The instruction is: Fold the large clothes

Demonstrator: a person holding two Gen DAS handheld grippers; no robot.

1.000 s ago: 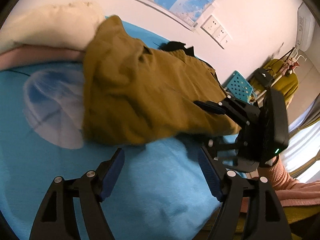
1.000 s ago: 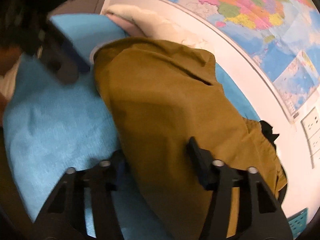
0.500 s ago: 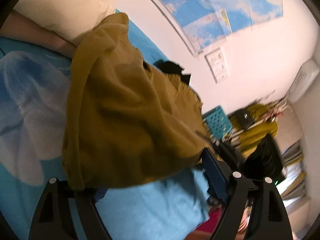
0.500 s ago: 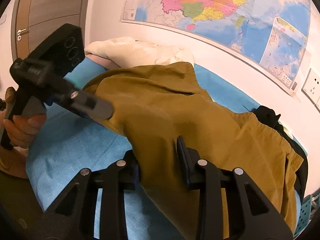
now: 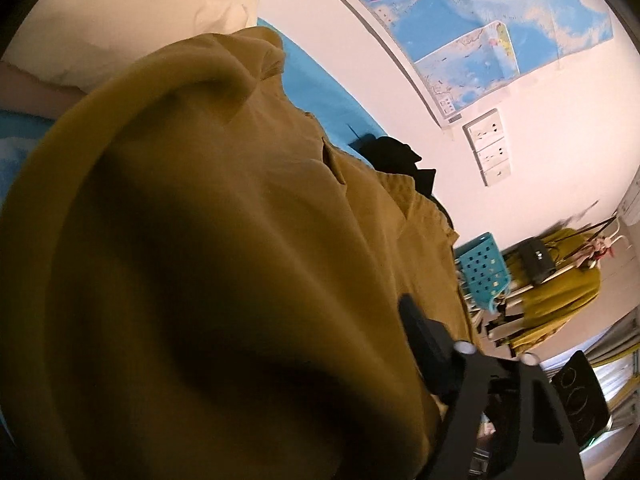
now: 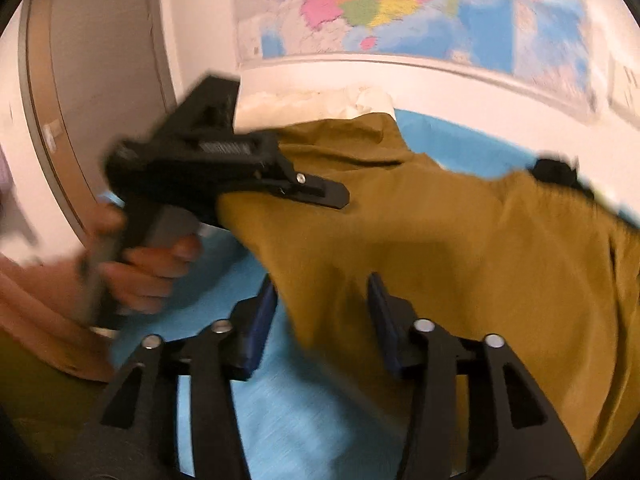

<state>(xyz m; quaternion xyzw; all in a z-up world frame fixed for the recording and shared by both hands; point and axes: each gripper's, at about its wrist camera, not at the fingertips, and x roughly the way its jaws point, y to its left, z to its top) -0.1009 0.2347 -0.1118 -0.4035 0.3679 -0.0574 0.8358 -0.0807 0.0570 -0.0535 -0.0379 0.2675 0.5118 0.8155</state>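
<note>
A large mustard garment (image 6: pixel 460 248) lies rumpled on the blue bedsheet (image 6: pixel 320 420). In the right wrist view my left gripper (image 6: pixel 320 200) comes in from the left, its upper finger (image 6: pixel 312 190) lying over the garment's near corner. In the left wrist view the cloth (image 5: pixel 220 260) fills the picture and hides one finger; the other finger (image 5: pixel 420 340) stands beside it. Its jaws are closing with cloth between them. My right gripper (image 6: pixel 320 284) straddles the garment's near edge; its jaws are opening and the pads are not pressing the cloth.
A black garment (image 5: pixel 396 156) lies behind the mustard one. A cream pillow (image 5: pixel 140 20) sits at the bed's head under a wall map. Wall sockets (image 5: pixel 488 148), a teal basket (image 5: pixel 480 268) and a clothes rack (image 5: pixel 560 292) stand beyond the bed. A hand (image 6: pixel 148 272) holds the left gripper.
The left gripper pushed forward into the mustard cloth, which now covers one finger and fills its view. The right gripper's jaws, pinched on the edge half a second ago, have widened; both wrists rolled.
</note>
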